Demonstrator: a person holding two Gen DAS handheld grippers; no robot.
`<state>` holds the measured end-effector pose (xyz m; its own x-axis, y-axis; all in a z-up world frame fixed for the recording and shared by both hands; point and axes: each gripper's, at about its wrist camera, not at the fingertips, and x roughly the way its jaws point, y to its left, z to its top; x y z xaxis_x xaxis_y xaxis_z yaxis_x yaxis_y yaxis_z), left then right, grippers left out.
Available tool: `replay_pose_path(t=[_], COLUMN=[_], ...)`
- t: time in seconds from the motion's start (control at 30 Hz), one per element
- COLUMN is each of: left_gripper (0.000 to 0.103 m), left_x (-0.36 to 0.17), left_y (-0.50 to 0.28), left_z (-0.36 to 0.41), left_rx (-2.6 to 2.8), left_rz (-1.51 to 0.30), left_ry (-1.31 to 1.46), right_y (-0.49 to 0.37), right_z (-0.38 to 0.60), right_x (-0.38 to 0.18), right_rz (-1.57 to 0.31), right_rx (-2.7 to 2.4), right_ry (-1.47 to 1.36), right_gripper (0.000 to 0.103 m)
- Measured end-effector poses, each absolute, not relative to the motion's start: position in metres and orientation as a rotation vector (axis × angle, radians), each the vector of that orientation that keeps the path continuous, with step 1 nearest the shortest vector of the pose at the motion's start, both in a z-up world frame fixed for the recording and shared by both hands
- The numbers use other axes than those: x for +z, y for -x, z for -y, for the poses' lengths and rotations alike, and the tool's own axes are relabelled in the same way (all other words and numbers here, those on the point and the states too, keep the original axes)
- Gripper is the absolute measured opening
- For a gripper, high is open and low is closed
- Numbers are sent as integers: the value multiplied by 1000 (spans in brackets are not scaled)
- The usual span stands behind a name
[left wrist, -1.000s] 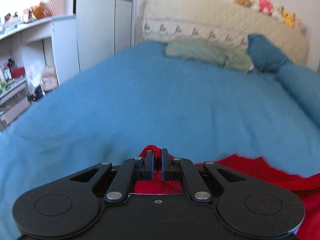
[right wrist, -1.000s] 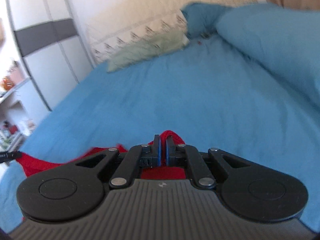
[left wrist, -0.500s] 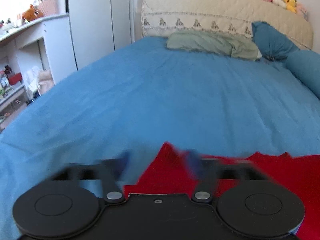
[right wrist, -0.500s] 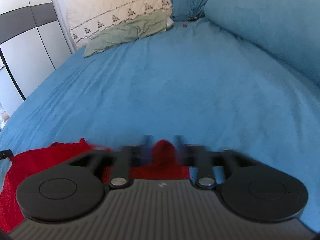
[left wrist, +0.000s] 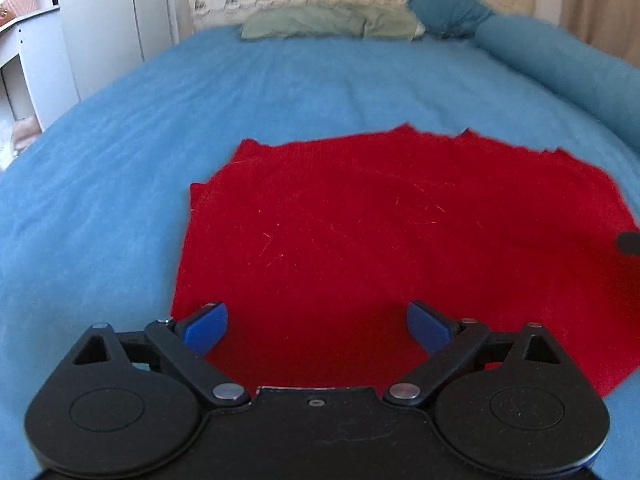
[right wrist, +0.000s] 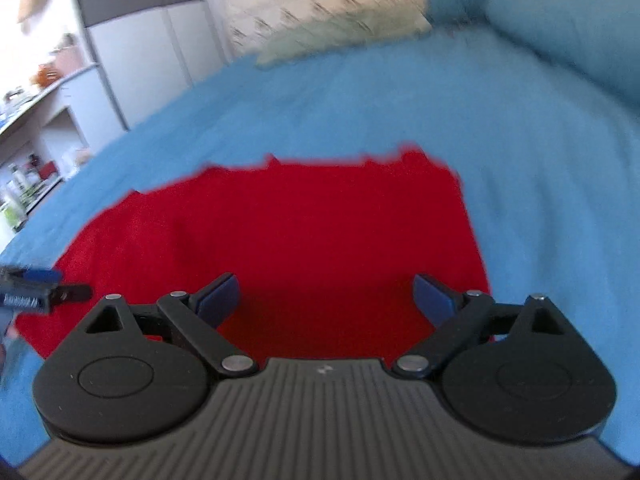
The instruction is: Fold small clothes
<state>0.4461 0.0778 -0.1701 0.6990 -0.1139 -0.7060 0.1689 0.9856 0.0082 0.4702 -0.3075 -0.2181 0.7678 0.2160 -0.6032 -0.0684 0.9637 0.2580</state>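
Gaping wide after just opening — both tongs, left point(left wrist: 317, 322) and right point(right wrist: 326, 294), empty above the red garment point(left wrist: 400, 240).

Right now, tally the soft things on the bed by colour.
Red: 1, the red garment lying flat on the bedspread
Pale green: 1, the green pillow at the headboard
Teal: 2, the teal cushion and the long teal bolster
Total: 4

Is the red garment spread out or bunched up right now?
Spread out: the red garment lies flat on the blue bedcover, free of both open tools.
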Motion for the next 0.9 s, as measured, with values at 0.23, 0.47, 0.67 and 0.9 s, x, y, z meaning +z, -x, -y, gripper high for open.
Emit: replay_pose_path(t=[0.23, 0.47, 0.67, 0.9], left_gripper=[95, 103, 103, 103], left_x=[-151, -76, -75, -110], left_y=[-435, -388, -383, -395], left_z=[-67, -33, 7, 51], left_rx=[-158, -239, -361, -360], left_rz=[-755, -589, -638, -742], left_ry=[-152, -204, -120, -107], right_y=[-463, -410, -350, -322], right_z=[305, 313, 319, 310], right_x=[-209, -122, -114, -176], right_rz=[-711, -609, -675, -666], right_rx=[123, 82, -14, -114], right_ry=[-156, -141, -215, -347], right_gripper=[103, 103, 103, 103])
